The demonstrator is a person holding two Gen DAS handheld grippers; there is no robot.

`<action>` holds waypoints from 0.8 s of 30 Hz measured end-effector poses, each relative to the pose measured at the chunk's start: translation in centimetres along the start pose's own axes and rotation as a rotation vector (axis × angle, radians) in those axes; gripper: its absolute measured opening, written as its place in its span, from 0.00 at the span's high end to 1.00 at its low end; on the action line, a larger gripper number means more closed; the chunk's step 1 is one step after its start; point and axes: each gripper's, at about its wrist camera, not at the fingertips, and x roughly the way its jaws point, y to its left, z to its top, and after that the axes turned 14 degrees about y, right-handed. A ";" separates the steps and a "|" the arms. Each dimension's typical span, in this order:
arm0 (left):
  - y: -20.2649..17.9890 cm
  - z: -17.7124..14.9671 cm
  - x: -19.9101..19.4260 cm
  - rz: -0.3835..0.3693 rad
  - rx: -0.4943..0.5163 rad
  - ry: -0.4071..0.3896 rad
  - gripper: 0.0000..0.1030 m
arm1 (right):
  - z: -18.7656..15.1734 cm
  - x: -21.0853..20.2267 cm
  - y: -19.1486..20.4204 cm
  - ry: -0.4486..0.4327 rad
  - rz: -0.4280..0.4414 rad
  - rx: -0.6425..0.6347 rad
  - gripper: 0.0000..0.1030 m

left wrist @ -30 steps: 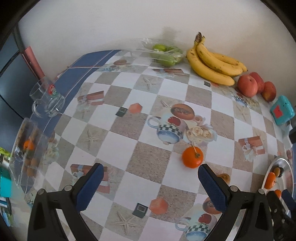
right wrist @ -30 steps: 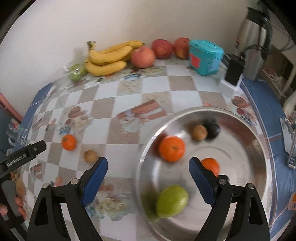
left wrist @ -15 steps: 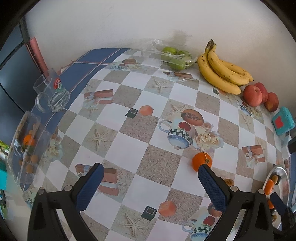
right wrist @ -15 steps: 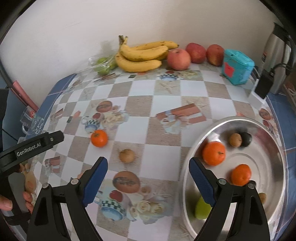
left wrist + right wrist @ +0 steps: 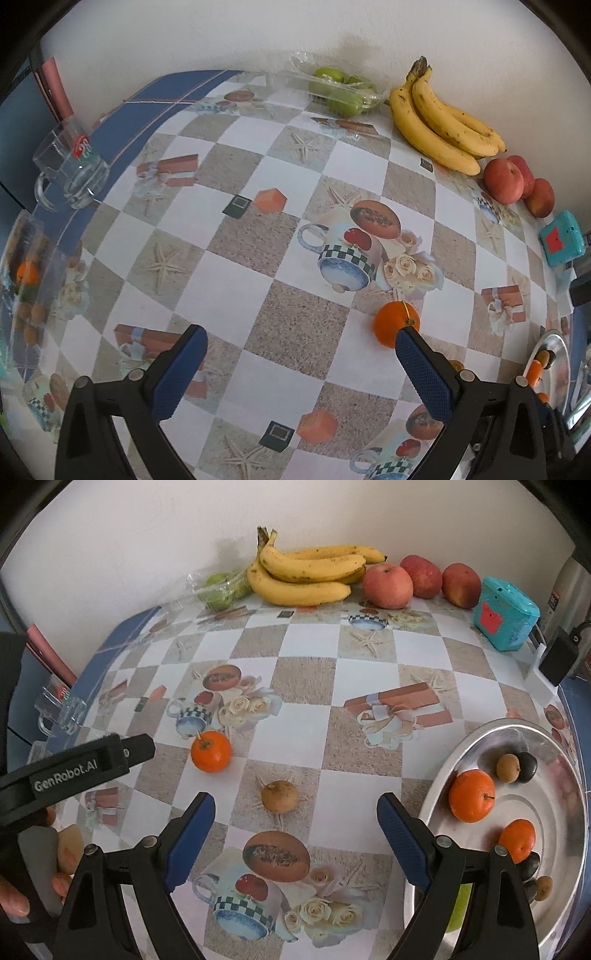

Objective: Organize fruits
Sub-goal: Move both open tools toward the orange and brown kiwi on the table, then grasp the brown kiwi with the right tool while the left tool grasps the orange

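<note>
An orange [image 5: 211,751] lies loose on the patterned tablecloth, also in the left wrist view [image 5: 393,323] just beyond my left gripper's right fingertip. A small brown fruit [image 5: 279,796] lies just ahead of my right gripper [image 5: 295,818], which is open and empty. A steel bowl [image 5: 461,753] at the right holds two oranges [image 5: 471,795], small brown and dark fruits and a green fruit. My left gripper [image 5: 295,350] is open and empty; its body shows in the right wrist view [image 5: 74,766].
Bananas [image 5: 306,574], three red apples [image 5: 387,585] and a clear tray of green fruits [image 5: 218,590] line the back wall. A teal box [image 5: 504,613] and a black adapter [image 5: 557,661] sit at the back right. A glass mug [image 5: 70,166] stands at the left edge.
My right gripper has moved left from over the steel bowl to the tablecloth, now facing the small brown fruit. My left gripper has drawn back slightly; the orange sits by its right finger.
</note>
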 end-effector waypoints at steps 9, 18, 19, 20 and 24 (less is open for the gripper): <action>-0.5 0.6 1.6 -0.054 0.001 0.039 0.00 | 0.4 1.8 0.0 0.028 -0.022 0.007 0.13; -1.7 1.4 2.9 -0.114 0.046 0.032 0.00 | 1.0 2.6 0.6 0.040 -0.031 -0.009 0.22; -1.8 1.6 2.9 -0.130 0.051 0.031 0.00 | 1.1 2.7 0.7 0.042 -0.031 -0.013 0.29; -2.1 1.7 2.9 -0.144 0.061 0.028 0.00 | 1.1 2.9 0.9 0.045 -0.035 -0.018 0.31; -3.1 1.7 2.7 -0.147 0.115 0.012 0.01 | 1.4 3.3 1.0 0.056 -0.035 -0.022 0.33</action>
